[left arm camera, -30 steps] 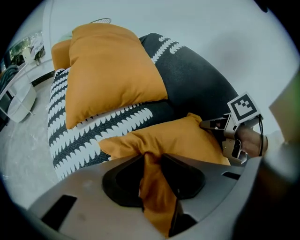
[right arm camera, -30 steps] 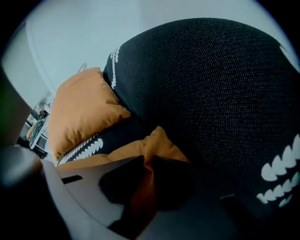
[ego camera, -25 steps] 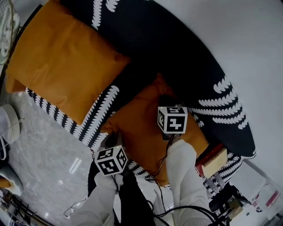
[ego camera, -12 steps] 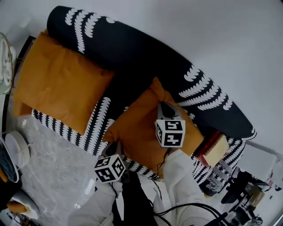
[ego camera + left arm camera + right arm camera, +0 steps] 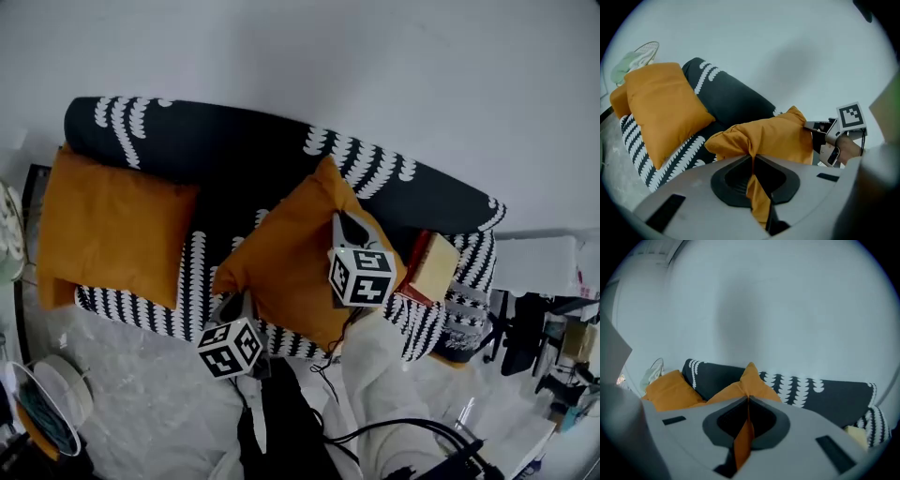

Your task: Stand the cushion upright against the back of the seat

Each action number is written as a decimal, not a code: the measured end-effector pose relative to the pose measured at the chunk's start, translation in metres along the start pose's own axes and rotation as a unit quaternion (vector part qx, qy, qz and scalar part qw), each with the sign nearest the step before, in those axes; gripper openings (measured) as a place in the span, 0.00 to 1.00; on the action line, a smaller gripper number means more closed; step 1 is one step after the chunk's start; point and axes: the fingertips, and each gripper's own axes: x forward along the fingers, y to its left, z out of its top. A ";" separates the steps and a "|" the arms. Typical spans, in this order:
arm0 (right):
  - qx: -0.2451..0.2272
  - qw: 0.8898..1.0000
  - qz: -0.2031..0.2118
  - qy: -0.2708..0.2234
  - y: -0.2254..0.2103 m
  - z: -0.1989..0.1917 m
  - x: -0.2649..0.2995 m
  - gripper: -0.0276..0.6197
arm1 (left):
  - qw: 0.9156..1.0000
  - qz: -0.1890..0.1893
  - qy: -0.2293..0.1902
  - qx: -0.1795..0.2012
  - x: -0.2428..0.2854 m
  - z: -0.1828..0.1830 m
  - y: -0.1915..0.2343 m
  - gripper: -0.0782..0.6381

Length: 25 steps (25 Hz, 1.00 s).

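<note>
An orange cushion [image 5: 286, 253] hangs tilted over the seat of a black sofa with white leaf print [image 5: 187, 141], its top corner near the backrest. My left gripper [image 5: 236, 305] pinches the cushion's lower left edge; its jaws have just been closing on the fabric [image 5: 773, 138], which shows orange between them [image 5: 752, 159]. At the upper right corner my right gripper [image 5: 339, 220] is shut on the cushion [image 5: 750, 378], a strip of fabric caught in its jaws [image 5: 748, 401]. The left gripper view also shows the right gripper [image 5: 809, 126] at that corner.
A second orange cushion [image 5: 112, 230] leans at the sofa's left end. A red book and a tan box [image 5: 431, 267] lie on the right end. White wall [image 5: 375, 66] behind. A round fan [image 5: 42, 408] stands on the marble floor at lower left, dark furniture [image 5: 525, 333] at right.
Both grippers have risen with the cushion, lifting it off the seat toward the backrest. The head view has tipped up, so more wall shows.
</note>
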 end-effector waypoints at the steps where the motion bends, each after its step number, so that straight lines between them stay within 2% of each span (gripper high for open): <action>1: 0.013 1.000 -0.010 -0.010 -0.006 0.006 -0.013 0.14 | 1.000 -0.008 -0.003 0.014 -0.006 0.006 -0.008 0.14; 7: 0.065 0.993 -0.061 -0.080 -0.017 0.043 -0.092 0.14 | 0.994 -0.053 -0.037 0.086 -0.051 0.058 -0.043 0.14; 10: 0.101 0.984 -0.086 -0.116 -0.025 0.044 -0.135 0.14 | 0.990 -0.069 -0.050 0.115 -0.076 0.072 -0.063 0.14; 14: 0.160 0.970 -0.100 -0.154 -0.034 0.038 -0.181 0.14 | 0.980 -0.086 -0.070 0.166 -0.104 0.090 -0.090 0.14; 20: 0.189 0.957 -0.120 -0.186 -0.042 0.052 -0.229 0.14 | 0.961 -0.115 -0.103 0.228 -0.131 0.131 -0.136 0.14; 25: 0.193 0.953 -0.136 -0.190 -0.056 0.062 -0.252 0.14 | 0.953 -0.136 -0.102 0.253 -0.130 0.150 -0.168 0.14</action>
